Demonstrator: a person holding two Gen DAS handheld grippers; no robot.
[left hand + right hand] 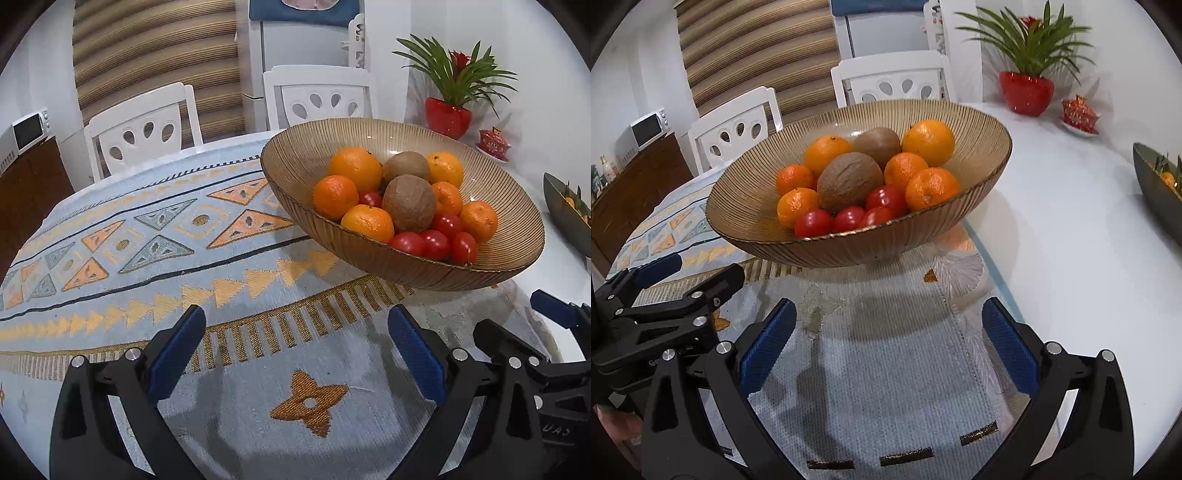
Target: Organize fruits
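Both pictures are bright and sharp in the middle, lit from above. The ribbed brown glass bowl (pixel 746 206) casts a soft dark shadow on the pale blue patterned cloth (pixel 886 369). Edges bend round, with black corners and slight blur.

This is a home dining room: a white table (pixel 1052 229) with a woven patterned runner (pixel 147 258) fills the middle, and two white dining chairs (pixel 140 129) stand at its far edge. At the upper left a microwave (pixel 27 131) sits on a wooden cabinet (pixel 26 184). A striped window blind (pixel 155 55) hangs behind, and a red-potted plant (pixel 448 114) stands at the upper right.
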